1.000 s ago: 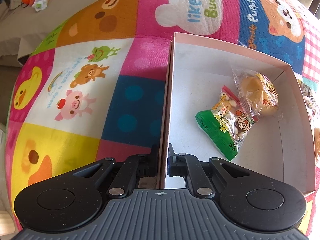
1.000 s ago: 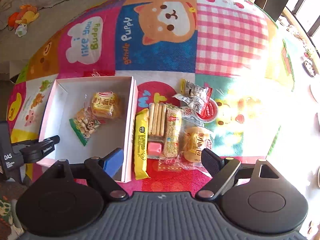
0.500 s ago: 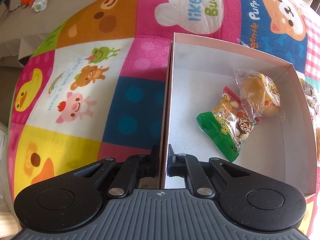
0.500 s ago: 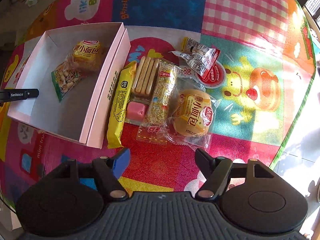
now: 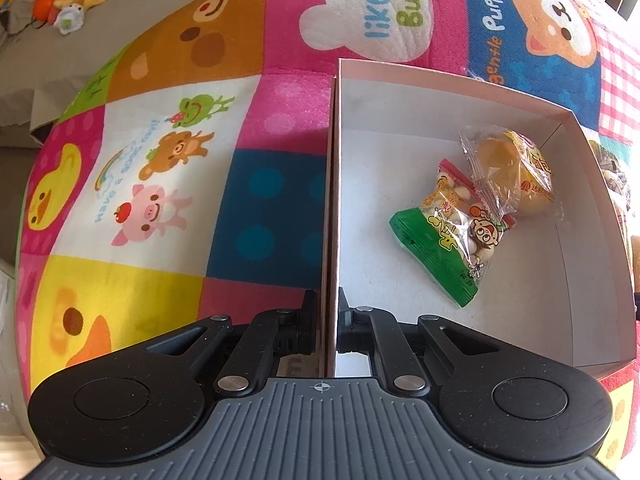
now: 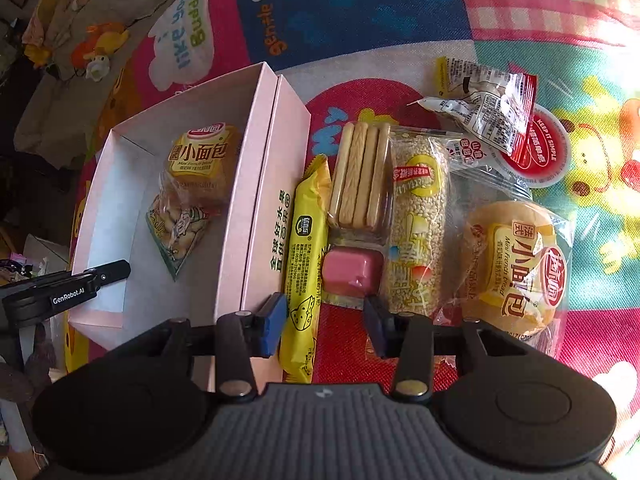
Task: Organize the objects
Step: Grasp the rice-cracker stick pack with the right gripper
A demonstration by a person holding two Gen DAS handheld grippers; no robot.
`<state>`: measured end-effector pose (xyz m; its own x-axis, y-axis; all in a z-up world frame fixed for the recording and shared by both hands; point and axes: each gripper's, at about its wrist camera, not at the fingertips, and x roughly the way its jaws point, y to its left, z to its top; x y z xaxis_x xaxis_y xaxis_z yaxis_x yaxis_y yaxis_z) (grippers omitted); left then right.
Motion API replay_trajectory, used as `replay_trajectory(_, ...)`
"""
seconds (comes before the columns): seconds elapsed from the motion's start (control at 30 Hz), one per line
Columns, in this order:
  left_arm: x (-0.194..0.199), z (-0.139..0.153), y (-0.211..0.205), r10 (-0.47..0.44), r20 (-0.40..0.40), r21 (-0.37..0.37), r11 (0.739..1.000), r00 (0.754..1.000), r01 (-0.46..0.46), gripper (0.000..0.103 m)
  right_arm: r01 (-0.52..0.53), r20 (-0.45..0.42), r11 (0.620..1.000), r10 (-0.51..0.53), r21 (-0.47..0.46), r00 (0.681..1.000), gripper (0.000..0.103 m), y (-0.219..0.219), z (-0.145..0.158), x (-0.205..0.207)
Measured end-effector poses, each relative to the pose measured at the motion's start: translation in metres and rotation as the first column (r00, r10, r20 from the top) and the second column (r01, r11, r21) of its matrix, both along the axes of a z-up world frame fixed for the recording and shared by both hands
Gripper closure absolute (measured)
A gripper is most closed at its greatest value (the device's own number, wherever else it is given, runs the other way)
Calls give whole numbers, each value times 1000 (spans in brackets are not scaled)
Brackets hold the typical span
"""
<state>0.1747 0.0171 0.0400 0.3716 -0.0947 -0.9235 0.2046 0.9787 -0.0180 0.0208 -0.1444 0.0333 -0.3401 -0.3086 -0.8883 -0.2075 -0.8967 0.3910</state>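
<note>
My left gripper (image 5: 329, 322) clamps the pink cardboard box (image 5: 460, 92) wall; my right gripper (image 6: 322, 326), jaws closing, straddles the yellow snack bar wrapper (image 6: 304, 264), pads not yet touching.

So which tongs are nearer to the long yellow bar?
Right. The right tongs straddle the yellow bar's near end, jaws closing. The left tongs are clamped on the box wall, across the box from it.

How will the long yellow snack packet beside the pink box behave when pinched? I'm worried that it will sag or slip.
The yellow snack packet looks like glossy film, so it may slip between the closing jaws of the right gripper. It is long and gripped near one end, so the far end will probably droop. It looks light.
</note>
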Motion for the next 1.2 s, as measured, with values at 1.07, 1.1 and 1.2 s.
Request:
replay_trajectory(1.07,4,-1,2,57,-12,-34,998,998,-57,94,-83,3,945,86,318,996,94,-3,47,13)
replay_trajectory(1.1,4,-1,3,59,-13,-36,998,998,-60,94,-94,12,943,95,319,995,94,-5,49,18)
replay_trajectory(1.2,5,-1,4,67,-16,-43,997,998,-68,94,-98,26,931,95,352,995,90,-7,46,19)
